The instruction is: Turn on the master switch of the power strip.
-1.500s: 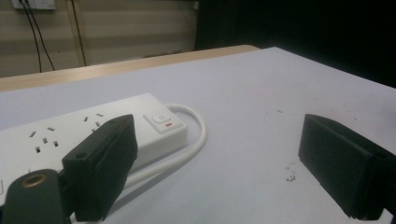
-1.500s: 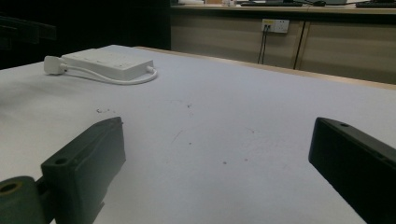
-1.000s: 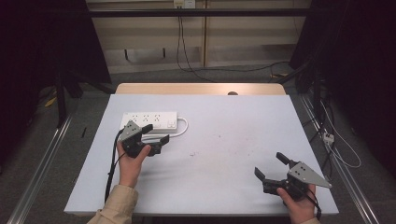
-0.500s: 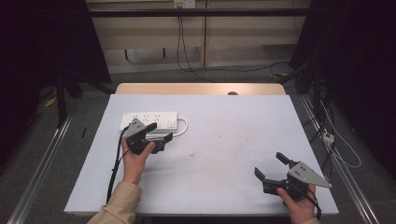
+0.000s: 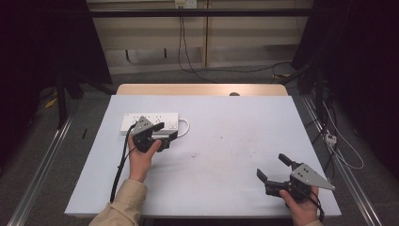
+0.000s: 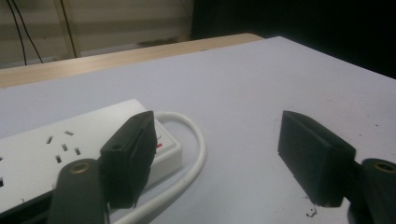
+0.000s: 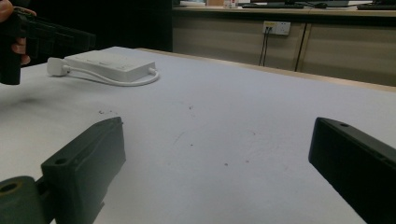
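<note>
Jaws of left gripper (image 5: pixel 165 132) wide open, empty, just at near right end of power strip (image 5: pixel 149 122). Strip's long axis runs left-right across table (image 5: pixel 244 127); cord (image 6: pixel 194 154) loops between jaws. Right gripper (image 5: pixel 272 168) open, empty, well apart.

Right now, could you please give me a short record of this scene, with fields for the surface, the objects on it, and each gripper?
surface: pale grey-white table top with small dark specks, light wooden edge at the far side
object: white rectangular plastic power strip lying flat at the far left, its white cable looping beside its end
left gripper: black, hand-held, jaws open, right by the power strip's cable end
right gripper: black, hand-held, jaws open, over bare table at the near right, nothing between its jaws
</note>
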Demonstrator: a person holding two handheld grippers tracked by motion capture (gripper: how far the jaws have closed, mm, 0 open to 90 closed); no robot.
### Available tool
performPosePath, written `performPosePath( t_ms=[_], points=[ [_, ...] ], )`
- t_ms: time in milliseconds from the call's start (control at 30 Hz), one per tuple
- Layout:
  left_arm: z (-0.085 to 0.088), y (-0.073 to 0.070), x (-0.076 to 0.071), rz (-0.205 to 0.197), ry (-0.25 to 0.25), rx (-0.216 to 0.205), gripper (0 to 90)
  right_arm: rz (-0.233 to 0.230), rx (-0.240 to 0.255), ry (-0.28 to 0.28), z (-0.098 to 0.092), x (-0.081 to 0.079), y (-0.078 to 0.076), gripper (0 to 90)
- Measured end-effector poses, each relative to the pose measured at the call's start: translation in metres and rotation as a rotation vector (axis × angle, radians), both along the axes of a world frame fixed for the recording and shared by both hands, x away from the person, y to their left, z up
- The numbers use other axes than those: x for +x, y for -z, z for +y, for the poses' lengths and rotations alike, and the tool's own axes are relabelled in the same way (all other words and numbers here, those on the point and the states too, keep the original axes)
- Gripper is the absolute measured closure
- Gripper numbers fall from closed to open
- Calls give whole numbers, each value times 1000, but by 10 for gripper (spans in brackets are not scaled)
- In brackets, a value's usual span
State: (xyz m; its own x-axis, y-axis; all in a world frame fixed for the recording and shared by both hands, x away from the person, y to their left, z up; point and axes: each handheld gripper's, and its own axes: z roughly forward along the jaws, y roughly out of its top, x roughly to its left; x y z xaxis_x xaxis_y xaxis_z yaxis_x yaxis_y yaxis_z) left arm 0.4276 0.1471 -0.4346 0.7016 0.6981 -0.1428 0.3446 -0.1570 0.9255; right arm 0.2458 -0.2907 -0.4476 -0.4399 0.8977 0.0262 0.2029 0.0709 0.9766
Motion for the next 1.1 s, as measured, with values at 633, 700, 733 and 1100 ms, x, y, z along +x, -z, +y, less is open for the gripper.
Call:
performPosePath(
  t_ms=[633, 700, 733, 1100],
  points=[
    [-1, 4, 21, 24, -45, 17, 535, 2, 7, 5, -3, 0, 1, 33],
    [-1, 5, 22, 31, -50, 17, 548, 1, 7, 7, -4, 0, 0, 33],
    [-1, 4, 23, 32, -45, 34, 548, 1, 7, 7, -4, 0, 0, 33],
    [-11, 2, 29, 46, -33, 54, 649, 1, 8, 5, -2, -1, 0, 33]
  ],
)
